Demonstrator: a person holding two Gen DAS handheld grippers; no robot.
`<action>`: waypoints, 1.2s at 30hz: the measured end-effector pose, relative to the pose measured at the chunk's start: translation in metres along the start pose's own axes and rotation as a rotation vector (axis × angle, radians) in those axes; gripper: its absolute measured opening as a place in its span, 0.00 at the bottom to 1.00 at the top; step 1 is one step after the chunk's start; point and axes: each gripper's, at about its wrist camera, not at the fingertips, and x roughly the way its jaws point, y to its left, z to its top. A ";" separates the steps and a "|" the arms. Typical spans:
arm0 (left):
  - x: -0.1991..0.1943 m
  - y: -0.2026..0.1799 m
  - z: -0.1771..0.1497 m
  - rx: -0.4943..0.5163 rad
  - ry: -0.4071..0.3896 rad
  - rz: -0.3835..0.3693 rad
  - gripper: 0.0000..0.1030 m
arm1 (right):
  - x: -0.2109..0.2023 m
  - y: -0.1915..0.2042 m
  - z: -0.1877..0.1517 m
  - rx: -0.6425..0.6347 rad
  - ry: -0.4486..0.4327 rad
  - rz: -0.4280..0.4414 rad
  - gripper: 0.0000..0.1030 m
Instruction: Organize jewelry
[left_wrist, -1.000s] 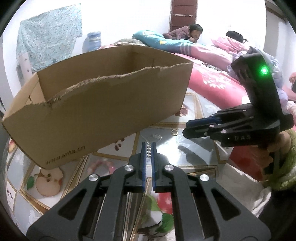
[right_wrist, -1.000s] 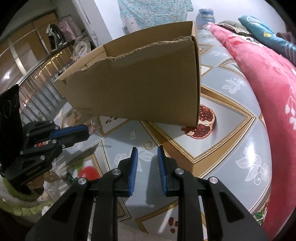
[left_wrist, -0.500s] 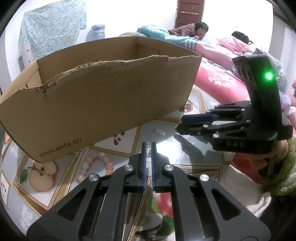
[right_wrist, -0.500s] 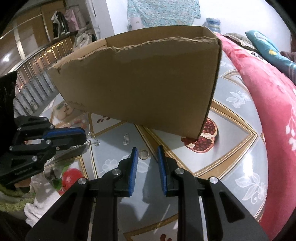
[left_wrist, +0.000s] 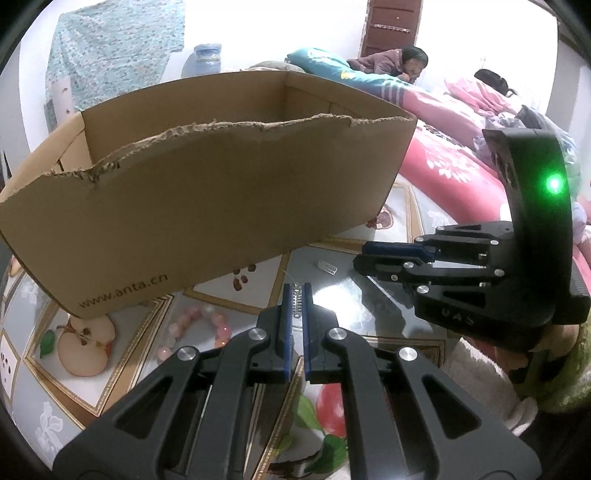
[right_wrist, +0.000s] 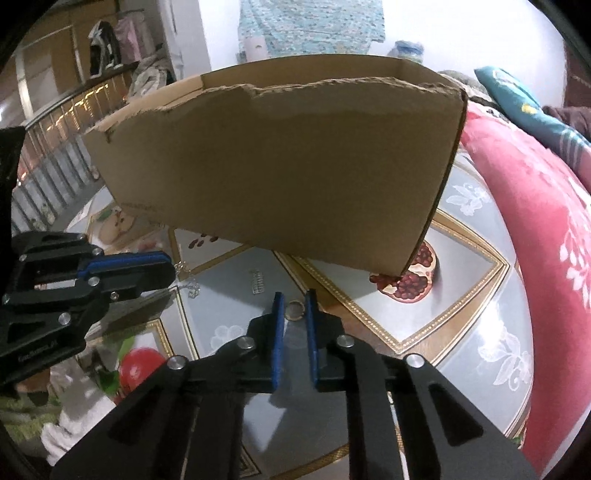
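Cardboard fills most of both views: an open box (left_wrist: 207, 192) with a ragged torn rim stands on the glossy fruit-patterned surface (right_wrist: 476, 306), just beyond both tongs and blocking everything behind its near wall. Its inside floor is hidden, so any contents cannot be told. A red floral quilt (right_wrist: 535, 206) lies off to the right of the right tongs.

Beyond the tips of the left tongs (left_wrist: 297, 291) lies a small silver chain piece (left_wrist: 296, 303), seen through the narrow gap between the blue pads; the pads stand slightly apart, and whether they touch it cannot be told. To their left, partly cut off by the tong body, a pink bead bracelet (left_wrist: 199, 325) rests on the surface near the box's base. Ahead and to the right sits a small clear clasp-like piece (left_wrist: 327, 266), too small to identify.

The right tongs (right_wrist: 294, 301) point down at a gold ring (right_wrist: 295, 309) lying flat between their tips, pads apart on either side of it, not clamped. A sleeved hand (left_wrist: 554, 369) grips their handle, held level and pointing leftward across the left view.
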 end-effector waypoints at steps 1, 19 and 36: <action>0.000 0.000 0.000 -0.002 0.000 0.001 0.04 | 0.000 0.000 0.000 0.001 -0.002 -0.001 0.10; -0.004 0.002 0.007 -0.021 0.046 0.083 0.04 | -0.006 -0.011 0.002 0.070 -0.013 0.044 0.10; -0.035 -0.024 0.015 0.069 0.026 0.204 0.04 | -0.041 -0.006 0.010 0.059 -0.113 0.080 0.10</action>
